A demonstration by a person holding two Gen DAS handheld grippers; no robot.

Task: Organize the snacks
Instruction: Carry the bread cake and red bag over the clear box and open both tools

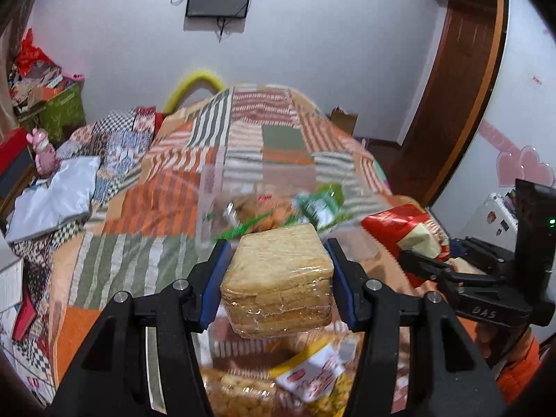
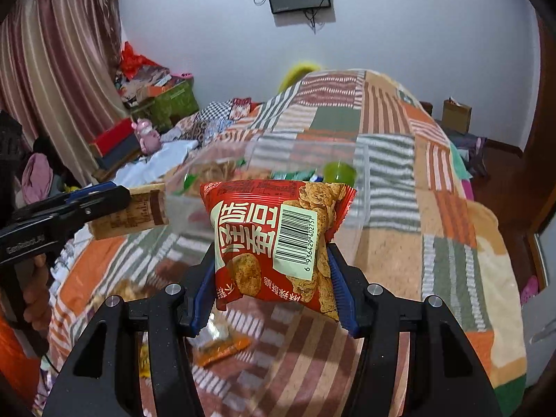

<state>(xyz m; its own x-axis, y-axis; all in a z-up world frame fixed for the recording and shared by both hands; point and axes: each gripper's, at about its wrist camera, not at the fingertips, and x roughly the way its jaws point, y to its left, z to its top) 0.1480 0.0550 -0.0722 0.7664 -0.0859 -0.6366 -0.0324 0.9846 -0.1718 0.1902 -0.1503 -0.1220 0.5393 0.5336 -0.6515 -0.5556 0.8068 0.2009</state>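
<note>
Through the left wrist camera I saw my left gripper (image 1: 276, 278) clamped on a square stack of tan crackers wrapped in clear plastic film (image 1: 278, 278), its blue pads pressed against the two sides of the pack. The pack hung in the air above the orange, green and white patchwork bedspread (image 1: 146, 208). Just beyond it stood a clear plastic storage bin (image 1: 208, 201) holding green and orange snack packets (image 1: 319, 205), blurred in this view. Below the gripper lay a clear bag of yellow puffed snacks with a red and white label (image 1: 312, 378).

My right gripper (image 2: 271, 271) was closed on a red foil bag of crisps with a white barcode sticker (image 2: 274, 239), gripped at its lower half and held upside down, the print inverted. It sat in front of the same clear bin (image 2: 361, 173), raised off the bedspread (image 2: 434, 208). In the right view the left gripper (image 2: 114, 198) appeared at the left with the cracker pack (image 2: 139, 212) beside the bin's wall. An orange packet (image 2: 222, 347) lay on the bedspread under the right gripper.
</note>
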